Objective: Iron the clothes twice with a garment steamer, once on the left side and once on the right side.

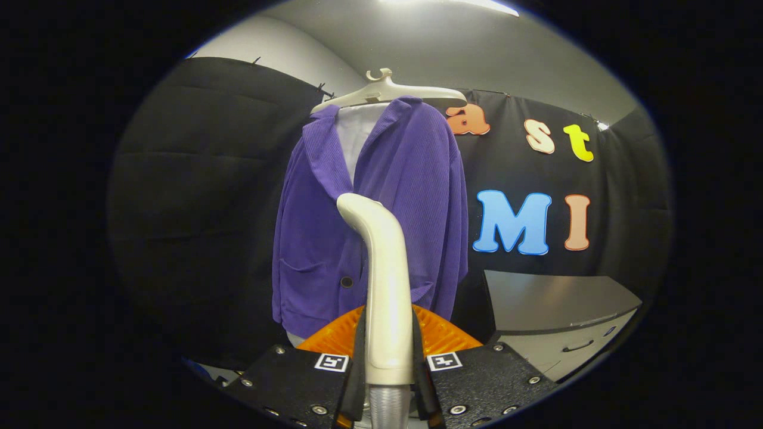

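A purple ribbed jacket [405, 196] hangs on a pale plastic hanger [387, 89] in front of the booth's black wall, with a white shirt [356, 134] showing at its collar. My gripper [387, 363] is shut on the cream handle of the garment steamer [384, 280], which stands upright between the fingers. The steamer's head curves forward and left, toward the jacket's middle, near the button line. I cannot tell whether the head touches the cloth. The jacket's lower middle is hidden behind the steamer.
A grey cabinet [554, 304] with a drawer handle stands to the right, below the wall. An orange ribbed part [444, 336] sits just behind the fingers. Black cloth covers the left side.
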{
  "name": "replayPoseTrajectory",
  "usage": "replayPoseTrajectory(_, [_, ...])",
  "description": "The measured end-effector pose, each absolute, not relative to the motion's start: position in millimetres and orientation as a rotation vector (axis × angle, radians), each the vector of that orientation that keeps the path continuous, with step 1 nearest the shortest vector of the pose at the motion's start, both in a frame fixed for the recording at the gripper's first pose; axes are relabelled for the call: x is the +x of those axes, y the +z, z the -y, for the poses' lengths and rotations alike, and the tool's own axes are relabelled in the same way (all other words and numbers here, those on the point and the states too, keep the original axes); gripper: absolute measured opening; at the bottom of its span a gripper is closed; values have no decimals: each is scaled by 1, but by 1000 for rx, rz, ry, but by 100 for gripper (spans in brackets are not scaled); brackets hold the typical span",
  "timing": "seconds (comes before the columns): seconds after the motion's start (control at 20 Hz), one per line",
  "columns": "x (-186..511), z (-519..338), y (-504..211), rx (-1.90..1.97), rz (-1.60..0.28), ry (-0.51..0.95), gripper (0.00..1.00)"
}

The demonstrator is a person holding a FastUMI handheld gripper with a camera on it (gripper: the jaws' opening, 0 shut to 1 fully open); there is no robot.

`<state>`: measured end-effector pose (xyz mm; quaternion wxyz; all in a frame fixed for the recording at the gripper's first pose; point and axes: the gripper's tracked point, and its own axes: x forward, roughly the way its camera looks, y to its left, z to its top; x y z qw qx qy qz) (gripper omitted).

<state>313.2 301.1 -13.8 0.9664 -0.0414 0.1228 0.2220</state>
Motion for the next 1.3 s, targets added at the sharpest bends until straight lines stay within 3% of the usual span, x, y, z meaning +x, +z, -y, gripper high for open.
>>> replayPoseTrajectory(0.85, [270, -289, -110, -123, -372, 409, 33])
replayPoseTrajectory(1.3, [231, -278, -199, -144, -532, 399, 33])
